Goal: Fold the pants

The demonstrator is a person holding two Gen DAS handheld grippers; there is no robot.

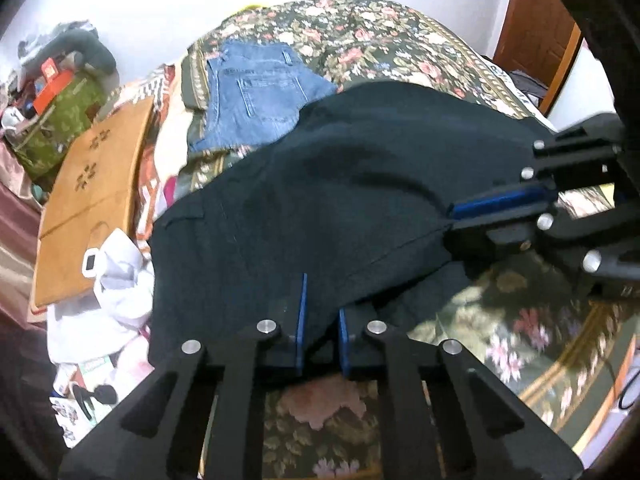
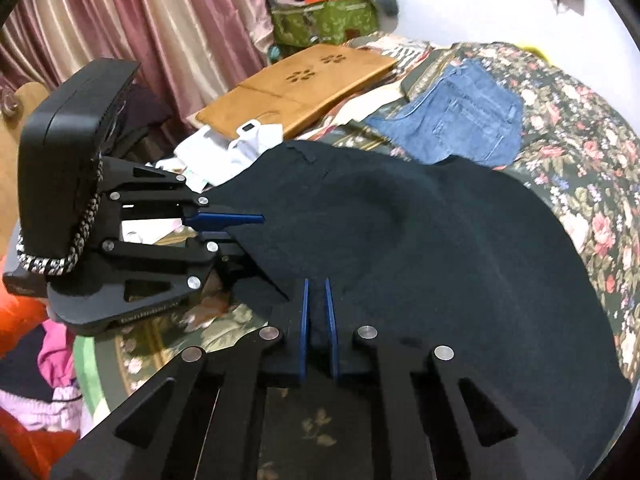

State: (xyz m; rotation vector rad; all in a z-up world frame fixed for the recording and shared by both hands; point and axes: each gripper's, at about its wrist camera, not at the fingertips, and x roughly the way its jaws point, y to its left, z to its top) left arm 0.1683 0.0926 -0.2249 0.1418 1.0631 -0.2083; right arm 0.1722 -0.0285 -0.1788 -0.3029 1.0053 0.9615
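- The black pants (image 1: 340, 184) are spread over the floral bedspread (image 1: 360, 36), filling the centre of both wrist views.
- The left gripper (image 1: 322, 320) is seen clamped on the near edge of the black pants at 6 o'clock in the left wrist view, with cloth pinched between its blue pads.
- The right gripper (image 2: 317, 312) is clamped on the same edge, at 6 o'clock in its own view; in the left wrist view it is seen at 3 o'clock (image 1: 452, 216).
- Folded blue jeans (image 2: 460, 120) are laid on the bedspread beyond the pants, at 1 o'clock in the right wrist view.
- A wooden lap desk (image 2: 300, 84) is seen at 11 o'clock, with white cloth (image 2: 236, 148) just beside it.
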